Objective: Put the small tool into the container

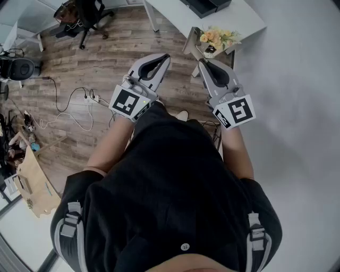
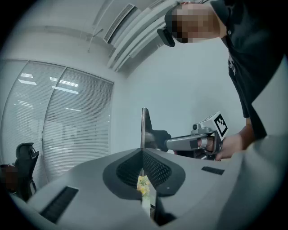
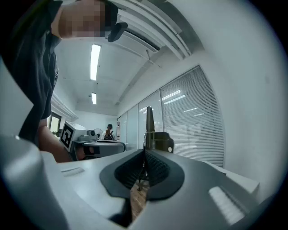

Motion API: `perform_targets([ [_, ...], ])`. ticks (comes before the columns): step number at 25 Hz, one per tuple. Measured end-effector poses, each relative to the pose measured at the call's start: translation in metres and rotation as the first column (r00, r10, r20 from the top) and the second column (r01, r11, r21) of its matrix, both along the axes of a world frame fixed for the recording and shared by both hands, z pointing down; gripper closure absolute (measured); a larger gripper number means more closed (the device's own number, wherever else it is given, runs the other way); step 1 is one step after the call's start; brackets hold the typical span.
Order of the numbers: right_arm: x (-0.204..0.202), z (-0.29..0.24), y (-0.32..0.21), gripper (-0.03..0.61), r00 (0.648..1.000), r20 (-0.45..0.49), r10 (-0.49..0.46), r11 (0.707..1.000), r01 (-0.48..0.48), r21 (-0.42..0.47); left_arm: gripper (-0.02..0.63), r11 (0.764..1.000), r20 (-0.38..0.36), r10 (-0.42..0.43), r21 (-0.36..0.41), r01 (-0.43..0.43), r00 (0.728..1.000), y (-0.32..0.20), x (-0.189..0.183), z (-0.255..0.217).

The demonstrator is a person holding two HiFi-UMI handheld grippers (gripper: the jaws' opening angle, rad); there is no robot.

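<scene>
- Small tool – none of the three views shows it, and no container shows either, so I cannot tell where it lies.
- Handling is a guess from the task wording alone. A tool called small is probably light and stiff, perhaps smooth enough to twist in the grip. I would take it across the middle of its shaft or handle, not by a tip.
- The grey plastic left gripper [image 1: 163, 58], with its black-and-white marker cube, is held out in front of the person's black shirt. It points away over the brown wood-plank floor [image 1: 95, 69]. Its jaws are pressed together along their whole line, with nothing between them.
- The matching grey right gripper [image 1: 204, 62] is beside it, the two tips near each other but apart. Its jaws are also closed on nothing. It points toward a small bunch of yellow and orange flowers [image 1: 215, 36] by the white table [image 1: 212, 16].
- The tool is not between either pair of jaws, nor anywhere near them that I can see (both hang in open air, well above the floor).
- By my reading the task is not yet under way – the tool must be found first, then one pair of jaws opened over it.
</scene>
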State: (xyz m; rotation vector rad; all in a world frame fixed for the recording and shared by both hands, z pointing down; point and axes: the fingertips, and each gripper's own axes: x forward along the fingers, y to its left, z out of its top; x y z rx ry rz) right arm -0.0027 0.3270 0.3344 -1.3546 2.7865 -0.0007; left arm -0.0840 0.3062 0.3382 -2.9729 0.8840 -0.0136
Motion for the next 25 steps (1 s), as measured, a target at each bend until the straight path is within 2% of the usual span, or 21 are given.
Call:
perform_targets([
  [7, -0.002, -0.001, 0.000, 0.557, 1.000, 0.008, -0.001, 1.000, 0.001, 0.007, 0.605, 1.000, -0.007, -0.005, 0.017, 0.005, 1.000, 0.002, -0.002, -0.005],
  [18, -0.001, 0.007, -0.010, 0.557, 0.999, 0.029, -0.024, 0.999, 0.025, -0.040, 0.606, 1.000, 0.004, -0.020, -0.003, 0.020, 1.000, -0.005, -0.002, -0.001],
  [23, -0.010, 0.009, -0.026, 0.557, 0.999, 0.039, -0.027, 0.998, 0.029, -0.056, 0.606, 0.999, 0.018, -0.045, -0.024, 0.046, 0.999, -0.021, -0.015, 0.001],
  [25, -0.012, 0.008, -0.037, 0.557, 0.999, 0.044, -0.029, 0.998, 0.032, -0.063, 0.604, 0.998, 0.003, -0.053, -0.037, 0.053, 0.999, -0.031, -0.018, -0.001],
])
